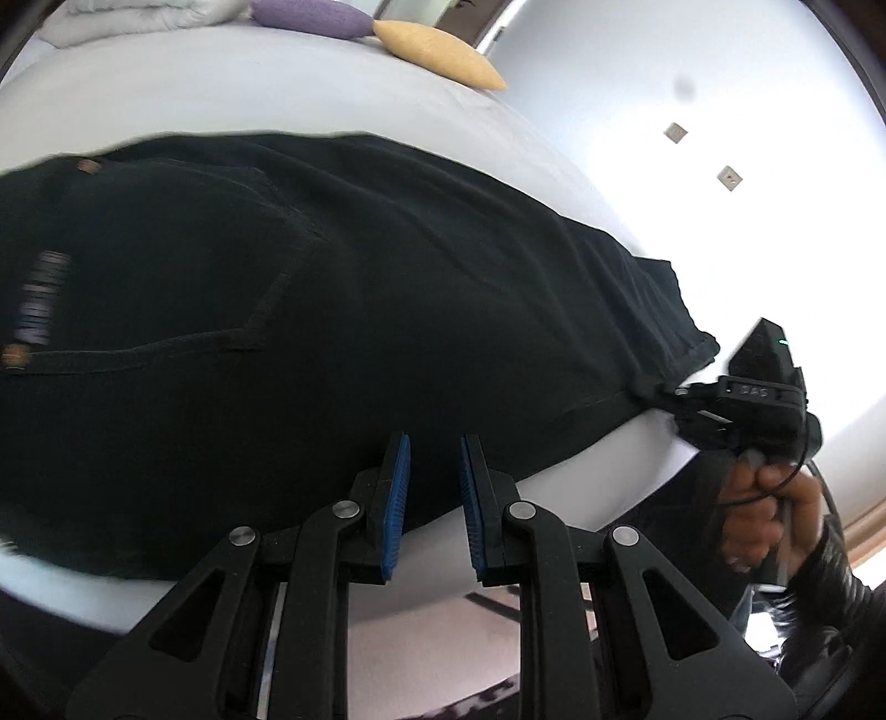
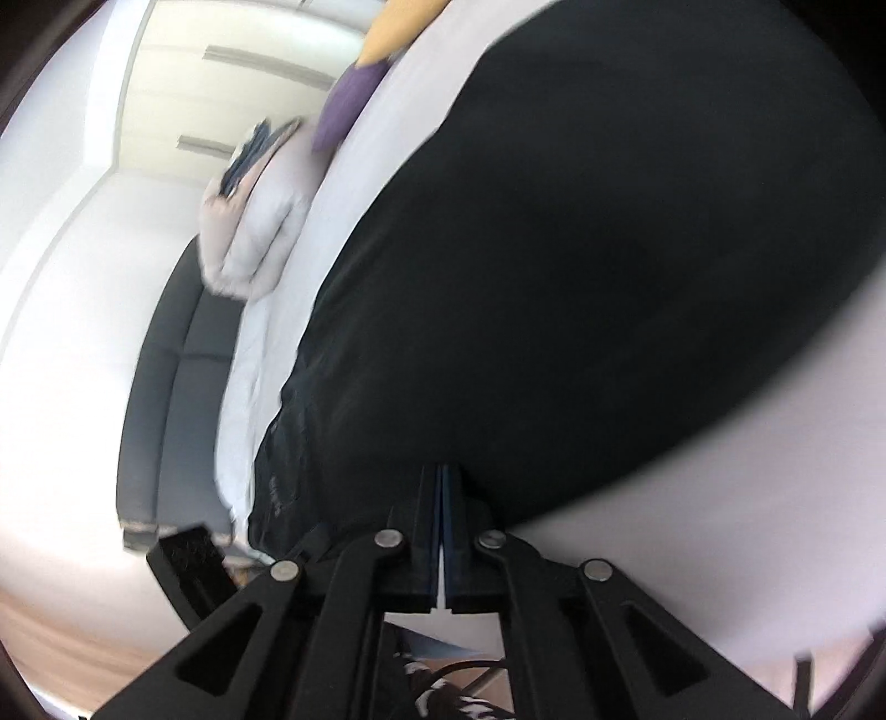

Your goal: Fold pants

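Black pants (image 1: 332, 310) lie flat on a white bed (image 1: 277, 94), waistband at the left, leg hems at the right. My left gripper (image 1: 436, 454) is open, its blue pads just above the near edge of the pants. My right gripper (image 1: 673, 396) shows at the hem end in the left wrist view, held by a hand. In the right wrist view my right gripper (image 2: 444, 476) is shut on the edge of the pants (image 2: 581, 277), which fill most of that view.
A yellow pillow (image 1: 437, 52), a purple pillow (image 1: 310, 16) and a folded white blanket (image 2: 249, 227) lie at the far end of the bed. A dark sofa (image 2: 166, 387) stands beside the bed. The bed's near edge (image 1: 554, 498) runs just beyond my left gripper.
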A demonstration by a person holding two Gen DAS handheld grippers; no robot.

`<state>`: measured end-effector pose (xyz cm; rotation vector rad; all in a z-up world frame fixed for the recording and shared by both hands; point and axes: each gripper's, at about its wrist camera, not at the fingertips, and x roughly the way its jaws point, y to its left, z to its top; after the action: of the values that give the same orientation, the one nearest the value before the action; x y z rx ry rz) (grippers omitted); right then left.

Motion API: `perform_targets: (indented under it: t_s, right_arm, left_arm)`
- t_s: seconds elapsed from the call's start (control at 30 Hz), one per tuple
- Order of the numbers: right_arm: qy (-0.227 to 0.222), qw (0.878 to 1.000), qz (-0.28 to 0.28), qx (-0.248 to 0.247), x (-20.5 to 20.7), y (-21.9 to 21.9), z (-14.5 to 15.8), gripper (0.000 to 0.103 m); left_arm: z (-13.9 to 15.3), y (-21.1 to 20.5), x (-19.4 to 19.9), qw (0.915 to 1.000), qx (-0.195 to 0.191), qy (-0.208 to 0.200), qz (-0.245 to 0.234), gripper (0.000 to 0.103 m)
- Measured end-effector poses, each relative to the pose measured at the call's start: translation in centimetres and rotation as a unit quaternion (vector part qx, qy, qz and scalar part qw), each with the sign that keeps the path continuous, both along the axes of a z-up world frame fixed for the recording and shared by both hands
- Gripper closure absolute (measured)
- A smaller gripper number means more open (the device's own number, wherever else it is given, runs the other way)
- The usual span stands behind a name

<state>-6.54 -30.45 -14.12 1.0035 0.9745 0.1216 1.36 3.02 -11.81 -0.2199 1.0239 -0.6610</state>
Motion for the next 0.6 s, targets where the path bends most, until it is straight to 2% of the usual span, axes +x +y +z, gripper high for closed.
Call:
perform_targets:
  t_s: [0.03,0.07,0.1,0.13,0.2,0.3,0.43,0.53,0.57,0.6]
  right_arm:
    - [0.004,1.000,-0.015,-0.022,-0.3,-0.8,1.2,0.102]
    - [0.001,0.999,-0.022,-0.031,0.3,-1.1,2.3,0.094]
    - [-0.010,0.999,-0.022,-0.033,0.8,-1.3,3.3,0.093]
    - [-0.020,0.999,-0.019,-0.027,1.5,-1.1,4.0,0.093]
    - [-0.042,0.999,0.000,-0.013,3.6,0.3,5.5,0.084]
    - [-0.053,0.998,0.024,0.024,7.8,3.3,5.9,0.081]
    - [-0.024,0.996,0.057,0.059,12.5,8.0,3.9,0.081]
    - [-0.007,0.992,0.108,0.065,16.0,12.2,2.3,0.081]
    - [-0.005,0.990,0.124,0.067,17.4,13.8,2.0,0.081]
    - [0.003,0.989,0.137,0.063,18.5,15.2,1.3,0.081]
  left_arm:
    - [0.6,0.5,0.1,0.9999,0.000,-0.009,0.008,0.086]
    - [1.7,1.3,0.8,0.9995,-0.006,-0.023,0.020,0.086]
    - [2.4,2.0,2.1,0.9991,-0.011,-0.028,0.029,0.086]
    - [3.3,2.7,3.5,0.9983,-0.018,-0.034,0.043,0.085]
    - [4.6,3.5,6.1,0.9966,-0.021,-0.041,0.067,0.086]
    - [5.5,3.6,10.4,0.9961,-0.016,-0.047,0.073,0.085]
    - [3.2,4.8,13.7,0.9937,0.014,-0.016,0.110,0.085]
    - [0.0,7.0,13.8,0.9889,0.040,0.007,0.143,0.086]
    - [-0.9,7.6,13.5,0.9881,0.029,0.014,0.150,0.086]
    - [-1.8,9.8,13.0,0.9879,-0.010,0.016,0.154,0.086]
